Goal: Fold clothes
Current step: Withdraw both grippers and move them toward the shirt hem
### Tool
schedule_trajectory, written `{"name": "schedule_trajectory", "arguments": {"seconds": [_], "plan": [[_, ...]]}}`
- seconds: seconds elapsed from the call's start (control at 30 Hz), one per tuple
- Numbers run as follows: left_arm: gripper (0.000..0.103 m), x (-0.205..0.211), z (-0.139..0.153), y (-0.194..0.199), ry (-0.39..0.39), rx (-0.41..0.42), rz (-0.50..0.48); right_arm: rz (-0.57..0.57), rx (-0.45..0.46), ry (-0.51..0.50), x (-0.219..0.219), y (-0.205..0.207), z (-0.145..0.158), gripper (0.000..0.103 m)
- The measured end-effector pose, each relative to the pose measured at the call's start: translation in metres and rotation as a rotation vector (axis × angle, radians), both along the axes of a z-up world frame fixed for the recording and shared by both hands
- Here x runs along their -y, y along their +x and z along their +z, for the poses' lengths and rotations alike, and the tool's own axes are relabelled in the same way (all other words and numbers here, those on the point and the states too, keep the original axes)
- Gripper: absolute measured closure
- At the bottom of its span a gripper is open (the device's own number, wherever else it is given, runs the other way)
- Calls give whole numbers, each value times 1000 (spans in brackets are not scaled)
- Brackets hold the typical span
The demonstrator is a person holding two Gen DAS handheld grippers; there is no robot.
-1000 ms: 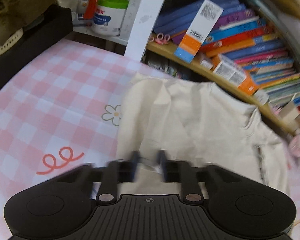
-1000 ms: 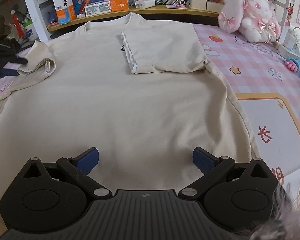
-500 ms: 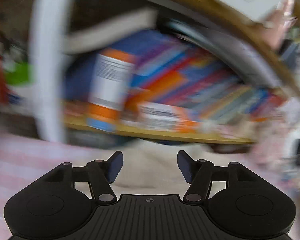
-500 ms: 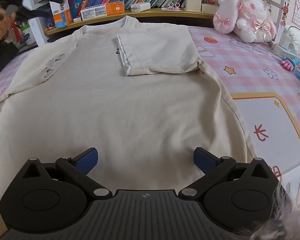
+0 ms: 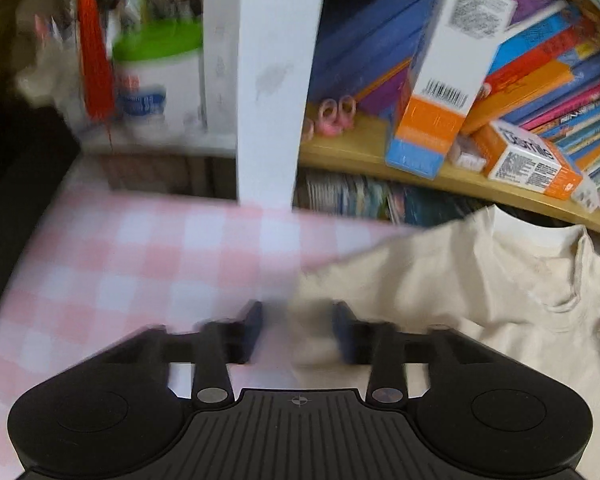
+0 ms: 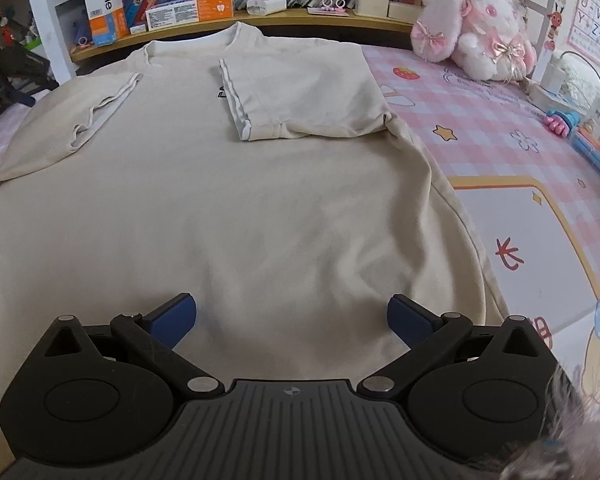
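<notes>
cream short-sleeved cotton t-shirt: lies flat, front up, on the pink-and-white checked bed cover, collar toward the curved wooden bookshelf; hem nearest the right wrist cam.

step in hand, judged: sleeve folds. the wearer-side sleeve at cam right is folded in over the chest, its white-edged cuff lying across the black print; the other sleeve lies turned partway in, cuff rumpled and wavy, not flat; so this side looks unfinished.

left gripper: low over the shirt's outer edge by that sleeve, where cloth meets checked cover; fingers apart w/ a moderate gap, nothing b/w them; view motion-blurred, so contact w/ the fabric can't be told.

right gripper: spread wide, grasping nothing, hovering above the lower body of the shirt near the hem.

next move, judged: left tongs need to pinch the rumpled cuff or shoulder edge and draw it flat toward the centre line to match the other side; then side panels in and hem up to collar, prob. w/ both tongs.

risk: thin cloth may bunch; pink plush toy and orange-and-white boxes sit well apart, no obstruction.
</notes>
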State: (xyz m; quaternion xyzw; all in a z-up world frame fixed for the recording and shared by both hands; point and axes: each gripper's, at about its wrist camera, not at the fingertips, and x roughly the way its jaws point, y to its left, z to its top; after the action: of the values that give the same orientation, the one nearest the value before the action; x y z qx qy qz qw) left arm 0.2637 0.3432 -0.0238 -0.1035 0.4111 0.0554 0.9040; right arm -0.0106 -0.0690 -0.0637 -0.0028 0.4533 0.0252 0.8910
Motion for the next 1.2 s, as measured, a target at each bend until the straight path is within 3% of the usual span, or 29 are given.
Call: {"name": "schedule_trajectory", "arguments": {"seconds": [0.27,0.67,0.8,0.93,1.13,1.2], "plan": [[102,-15,-13,1,-54,22,1,-47,-7,-4,-4,-1,-1,0],[95,-13,14,-78,-112,73,-32,-91,-32,-4,-9,-2,0,0],[84,-12,23,-104,-131,90,-42,-75,-34,-3,-9,-5,1,0],[70,0,23,-167,-105,101,-37,-41,-29,2,-5,-6,4,0],[70,42,17,-261,-86,78,40,56,19,30,10,-16,14,0],[64,58,15,-288,-80,81,53,85,36,41,16,-24,18,0]]}}
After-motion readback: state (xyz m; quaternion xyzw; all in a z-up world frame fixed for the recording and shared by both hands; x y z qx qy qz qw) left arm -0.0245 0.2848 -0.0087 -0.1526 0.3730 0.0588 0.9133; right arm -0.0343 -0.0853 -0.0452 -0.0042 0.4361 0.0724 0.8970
